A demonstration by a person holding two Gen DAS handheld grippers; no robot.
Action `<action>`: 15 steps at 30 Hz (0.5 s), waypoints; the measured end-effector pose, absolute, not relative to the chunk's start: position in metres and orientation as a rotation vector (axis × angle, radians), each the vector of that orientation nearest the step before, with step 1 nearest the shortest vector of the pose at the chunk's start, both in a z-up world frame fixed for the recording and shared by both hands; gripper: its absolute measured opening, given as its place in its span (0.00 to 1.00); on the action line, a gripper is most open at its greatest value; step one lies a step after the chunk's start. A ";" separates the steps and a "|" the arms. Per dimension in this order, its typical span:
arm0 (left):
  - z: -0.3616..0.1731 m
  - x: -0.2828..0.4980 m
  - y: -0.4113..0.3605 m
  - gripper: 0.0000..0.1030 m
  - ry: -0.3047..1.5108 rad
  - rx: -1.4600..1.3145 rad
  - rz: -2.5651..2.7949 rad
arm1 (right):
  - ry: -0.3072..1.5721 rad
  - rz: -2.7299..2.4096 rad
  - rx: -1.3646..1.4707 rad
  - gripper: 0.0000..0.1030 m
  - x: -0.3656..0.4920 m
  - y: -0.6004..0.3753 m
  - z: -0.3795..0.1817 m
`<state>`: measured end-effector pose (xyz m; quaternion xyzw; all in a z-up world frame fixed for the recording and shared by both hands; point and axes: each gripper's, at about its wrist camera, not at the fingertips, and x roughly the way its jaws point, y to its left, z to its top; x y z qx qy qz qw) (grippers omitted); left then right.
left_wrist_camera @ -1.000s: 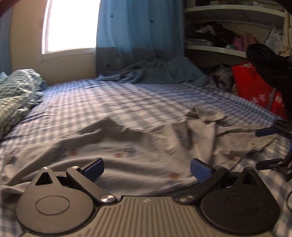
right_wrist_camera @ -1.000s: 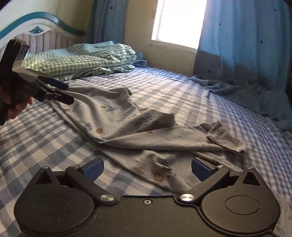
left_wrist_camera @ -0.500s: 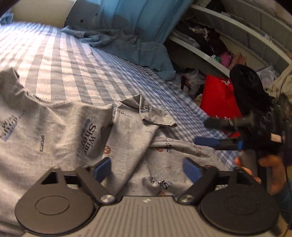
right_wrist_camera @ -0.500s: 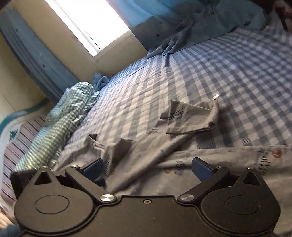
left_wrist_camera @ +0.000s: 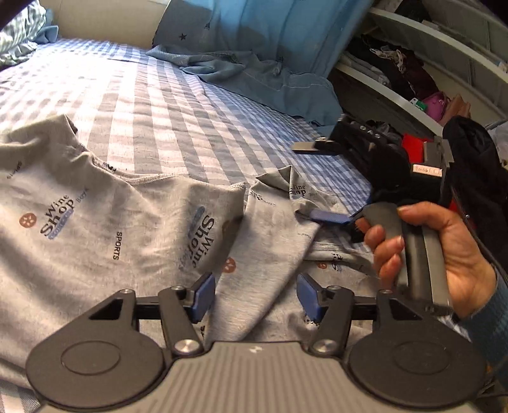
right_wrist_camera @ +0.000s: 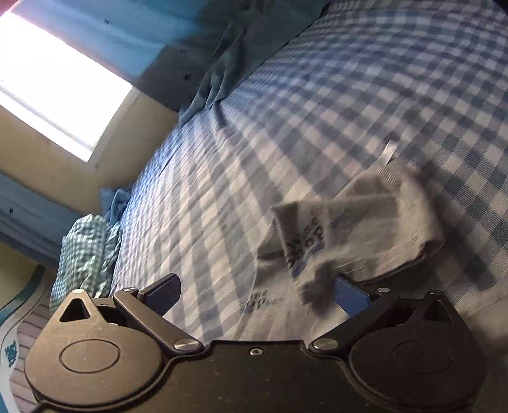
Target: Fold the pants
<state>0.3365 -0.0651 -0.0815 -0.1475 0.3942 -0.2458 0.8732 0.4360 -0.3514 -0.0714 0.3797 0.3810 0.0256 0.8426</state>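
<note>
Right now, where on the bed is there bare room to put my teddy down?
The checked sheet is bare between the grey pants and the crumpled blue cloth under the curtain. It is crowded nearer: the pants spread wide there, the left hand-held gripper is closing around a fold, and the right hand-held gripper crosses their upturned corner.

Daylight from a blown-out window (right_wrist_camera: 60, 92); right view motion-blurred, fisheye edges curved.

Checked bed (left_wrist_camera: 165, 95) — grey pants (left_wrist_camera: 104, 228), apparently.

Blue sleeve (left_wrist_camera: 489, 321), seemingly ribbed knit
</note>
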 end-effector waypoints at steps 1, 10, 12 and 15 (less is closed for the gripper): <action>-0.080 0.336 -0.065 0.60 0.826 -0.297 -0.507 | 0.764 0.026 0.778 0.99 0.435 -0.360 -0.067; -0.084 0.341 -0.054 0.56 0.865 -0.301 -0.509 | 0.710 0.057 0.677 0.99 0.439 -0.413 -0.029; -0.086 0.344 -0.053 0.52 0.875 -0.320 -0.503 | 0.793 0.160 0.791 0.99 0.445 -0.402 -0.035; -0.087 0.347 -0.052 0.49 0.886 -0.336 -0.490 | 0.896 0.210 0.908 0.99 0.457 -0.380 -0.047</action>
